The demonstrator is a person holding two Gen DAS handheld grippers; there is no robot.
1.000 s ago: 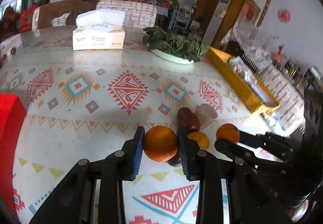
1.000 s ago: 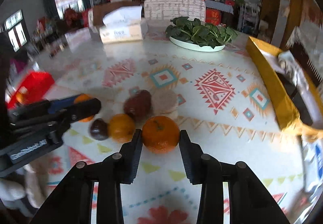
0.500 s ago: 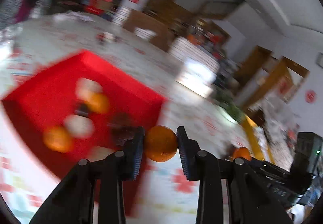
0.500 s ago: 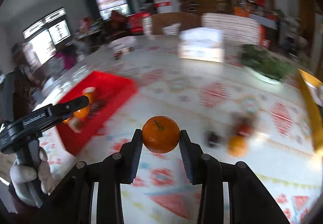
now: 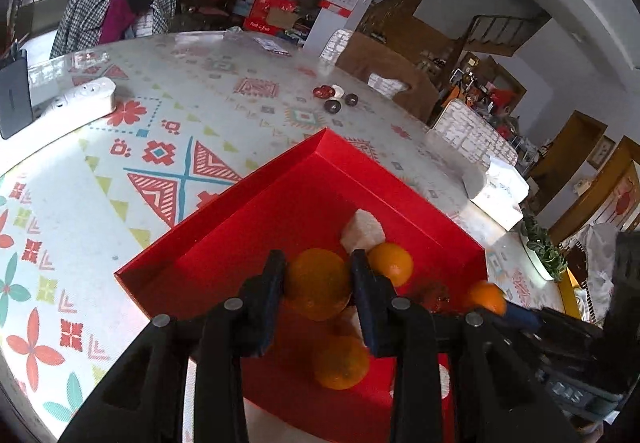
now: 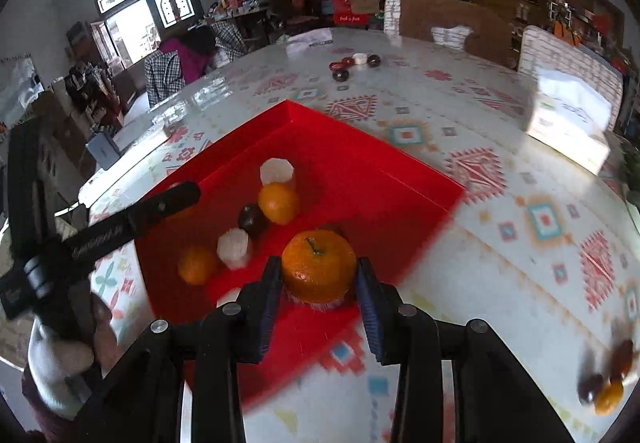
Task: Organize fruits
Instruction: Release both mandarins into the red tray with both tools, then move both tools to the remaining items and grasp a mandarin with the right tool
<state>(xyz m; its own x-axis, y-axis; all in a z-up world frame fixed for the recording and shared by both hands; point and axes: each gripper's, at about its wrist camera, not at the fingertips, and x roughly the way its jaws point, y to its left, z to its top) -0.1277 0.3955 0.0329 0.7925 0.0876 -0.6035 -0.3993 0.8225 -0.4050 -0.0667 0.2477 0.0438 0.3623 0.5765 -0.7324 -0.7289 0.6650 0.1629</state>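
The tray [image 6: 400,171] is bright red. Orange fruits [image 6: 279,202], a dark purple one [image 6: 251,219] and white ones [image 6: 276,171] lie inside. The tabletop [image 5: 160,131] is white with red, teal and yellow-green geometric motifs. Both claws are black.

A patterned worktop [image 5: 168,163] carries a white power strip [image 5: 86,99] near its left edge; a tissue box [image 6: 570,123] stands far right; small dark round pieces [image 6: 354,65], perhaps lids, sit beyond.
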